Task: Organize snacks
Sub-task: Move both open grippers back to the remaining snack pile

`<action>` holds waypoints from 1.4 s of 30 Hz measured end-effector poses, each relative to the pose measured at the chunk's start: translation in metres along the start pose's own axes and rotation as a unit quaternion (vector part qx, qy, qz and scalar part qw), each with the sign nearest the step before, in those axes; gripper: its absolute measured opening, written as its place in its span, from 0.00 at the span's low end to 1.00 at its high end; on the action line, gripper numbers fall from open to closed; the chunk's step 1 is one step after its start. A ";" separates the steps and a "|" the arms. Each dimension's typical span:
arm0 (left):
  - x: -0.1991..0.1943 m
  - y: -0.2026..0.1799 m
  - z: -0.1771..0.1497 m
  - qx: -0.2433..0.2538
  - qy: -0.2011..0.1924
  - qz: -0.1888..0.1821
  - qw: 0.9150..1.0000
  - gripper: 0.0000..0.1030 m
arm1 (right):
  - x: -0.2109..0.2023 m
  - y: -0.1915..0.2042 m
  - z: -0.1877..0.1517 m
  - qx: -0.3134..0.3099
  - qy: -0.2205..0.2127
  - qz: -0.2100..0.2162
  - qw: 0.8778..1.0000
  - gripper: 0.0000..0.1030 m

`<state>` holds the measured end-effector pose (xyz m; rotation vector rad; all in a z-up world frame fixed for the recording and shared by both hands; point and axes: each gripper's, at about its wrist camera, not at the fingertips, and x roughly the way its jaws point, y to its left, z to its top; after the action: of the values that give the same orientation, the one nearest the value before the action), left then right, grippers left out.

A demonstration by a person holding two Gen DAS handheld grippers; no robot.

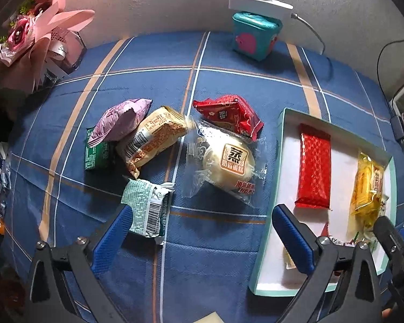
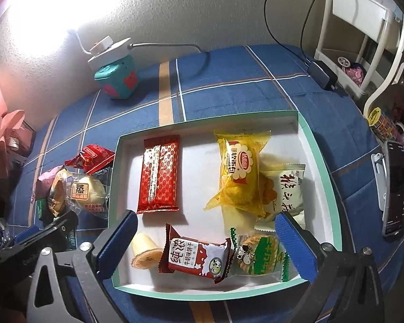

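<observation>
Blue plaid cloth (image 1: 229,86) covers the table against a pale textured wall, with a teal cube-shaped box (image 1: 256,36) and a white power strip (image 1: 258,0) at the far edge. Both tools point steeply down at the surface. The left gripper (image 1: 202,231) hangs over the loose snacks, its blue fingers (image 1: 113,239) spread as wide as they go and holding nothing; a pale green packet (image 1: 148,210) lies just beside the left finger, and beyond it sit a clear-wrapped steamed cake (image 1: 229,161), a red packet (image 1: 229,114), a tan packet (image 1: 156,137), a purple packet (image 1: 118,121) and a dark green packet (image 1: 97,153) partly under the purple one. The right gripper (image 2: 207,239) hovers over the near end of the white tray (image 2: 320,167), fingers (image 2: 296,245) likewise fully apart and empty. Between and below them in the tray lie a red milk-biscuit packet (image 2: 196,255), a small custard tart (image 2: 145,253) and a green-edged cracker packet (image 2: 261,255); farther in are a red foil bar (image 2: 159,175), a yellow packet (image 2: 239,172) and a white packet (image 2: 288,191).
</observation>
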<state>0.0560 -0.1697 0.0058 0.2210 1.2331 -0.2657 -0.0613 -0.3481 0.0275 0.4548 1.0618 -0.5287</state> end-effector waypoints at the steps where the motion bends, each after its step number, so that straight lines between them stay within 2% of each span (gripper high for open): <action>1: 0.000 0.000 0.000 0.001 0.000 0.001 1.000 1.00 | 0.000 0.000 0.000 -0.002 0.000 -0.001 1.000 1.00; 5: -0.002 0.007 0.003 0.006 -0.003 -0.010 1.000 1.00 | 0.001 0.003 -0.001 -0.008 0.003 -0.006 1.000 1.00; 7: -0.004 0.019 0.006 -0.001 -0.009 -0.001 1.000 1.00 | 0.003 0.006 -0.002 -0.008 0.008 -0.008 1.000 1.00; 11: -0.004 0.060 0.012 -0.038 -0.017 0.036 0.999 1.00 | 0.007 0.017 -0.003 -0.015 0.017 -0.003 1.000 1.00; 17: 0.000 0.121 0.014 -0.099 -0.012 0.070 0.993 1.00 | 0.010 0.049 -0.008 -0.044 0.022 0.008 0.999 1.00; 23: -0.001 0.162 0.011 -0.147 -0.011 0.071 0.987 1.00 | 0.016 0.087 -0.012 -0.068 0.028 0.031 0.997 1.00; 31: 0.002 0.178 0.007 -0.164 -0.005 0.062 0.984 1.00 | 0.029 0.141 -0.027 -0.103 0.044 0.069 0.991 1.00; 37: 0.025 0.179 0.004 -0.168 0.033 0.064 0.983 1.00 | 0.044 0.164 -0.035 -0.115 0.057 0.077 0.989 1.00; 42: 0.041 0.176 0.003 -0.166 0.049 0.068 0.983 1.00 | 0.060 0.182 -0.041 -0.119 0.069 0.081 0.987 1.00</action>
<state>0.1270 -0.0067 -0.0280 0.0287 1.3325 0.0710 0.0437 -0.1918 -0.0262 0.3654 1.1939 -0.2246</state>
